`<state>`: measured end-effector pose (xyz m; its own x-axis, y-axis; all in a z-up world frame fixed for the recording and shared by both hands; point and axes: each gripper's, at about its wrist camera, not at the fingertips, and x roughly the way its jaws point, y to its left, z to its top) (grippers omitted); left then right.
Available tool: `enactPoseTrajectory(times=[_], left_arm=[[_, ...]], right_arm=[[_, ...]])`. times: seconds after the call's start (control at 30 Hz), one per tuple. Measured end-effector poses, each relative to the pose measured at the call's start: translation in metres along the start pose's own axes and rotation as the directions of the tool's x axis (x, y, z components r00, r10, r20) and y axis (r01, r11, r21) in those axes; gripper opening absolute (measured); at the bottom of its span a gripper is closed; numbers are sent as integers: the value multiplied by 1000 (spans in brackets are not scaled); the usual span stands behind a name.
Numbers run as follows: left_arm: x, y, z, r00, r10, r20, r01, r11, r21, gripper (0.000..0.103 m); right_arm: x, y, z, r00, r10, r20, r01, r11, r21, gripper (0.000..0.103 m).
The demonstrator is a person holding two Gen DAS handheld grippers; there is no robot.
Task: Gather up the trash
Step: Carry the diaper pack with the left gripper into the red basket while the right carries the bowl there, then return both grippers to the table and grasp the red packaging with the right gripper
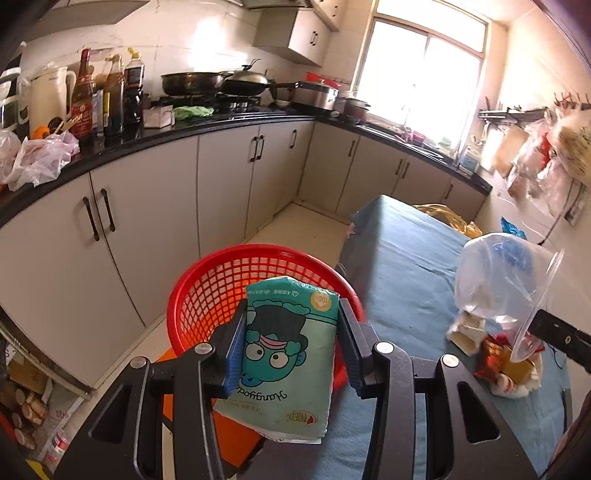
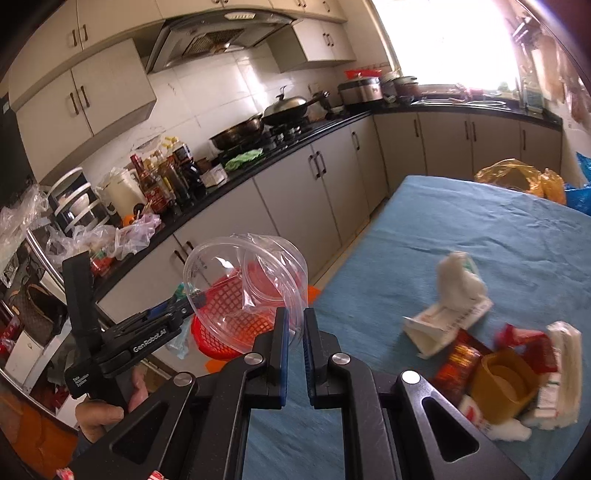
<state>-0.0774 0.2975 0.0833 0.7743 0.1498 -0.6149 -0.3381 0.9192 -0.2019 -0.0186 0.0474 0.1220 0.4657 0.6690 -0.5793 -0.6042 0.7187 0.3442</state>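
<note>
Left claw [image 1: 291, 332] clamped on green tissue pack [image 1: 286, 354], held above red basket [image 1: 207, 288] beside blue worktop [image 1: 406, 258]. Right claw [image 2: 294, 325] pinched narrow on clear plastic cup [image 2: 245, 284], raised over worktop edge, near basket.

You stand in a narrow, sunlit L-shaped kitchen.

Ahead of you a black countertop [image 1: 207, 123] runs along the white-tiled wall [image 1: 184, 40] and turns the corner under a bright window [image 1: 424, 74], whose glare washes out the far end. Grey base cabinets [image 1: 147, 206] with dark handles sit below it; matching wall cabinets [image 2: 85, 96] and a range hood [image 2: 218, 35] hang above. Woks [image 1: 195, 83] rest on the stove, and bottles [image 1: 110, 92] and a white kettle [image 1: 50, 98] crowd the counter's left end. A table under a blue cloth [image 2: 480, 236] fills your right side, and the pale tiled floor [image 1: 295, 225] shows between it and the cabinets.
</note>
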Motion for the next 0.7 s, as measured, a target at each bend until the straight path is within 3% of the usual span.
enactPoseTrajectory(times=[0.5,0.6,0.63,0.7], left_arm=[[39,36,10,999,29,-13,-29,999,-29,45],[43,42,9,999,36,-5,-36,999,-37,53],[43,44,8,999,33,-4,-33,999,-43,60],[44,47,7,1000,31,-3,-31,998,-53,69]], right_arm=[[95,18,32,997,22,-81,-18,999,48,9],[114,19,34,993,52,-102,-44,996,82,10],[118,19,35,994,53,-99,-44,995,86,14],[124,19,35,994,49,-98,-40,995,92,41]])
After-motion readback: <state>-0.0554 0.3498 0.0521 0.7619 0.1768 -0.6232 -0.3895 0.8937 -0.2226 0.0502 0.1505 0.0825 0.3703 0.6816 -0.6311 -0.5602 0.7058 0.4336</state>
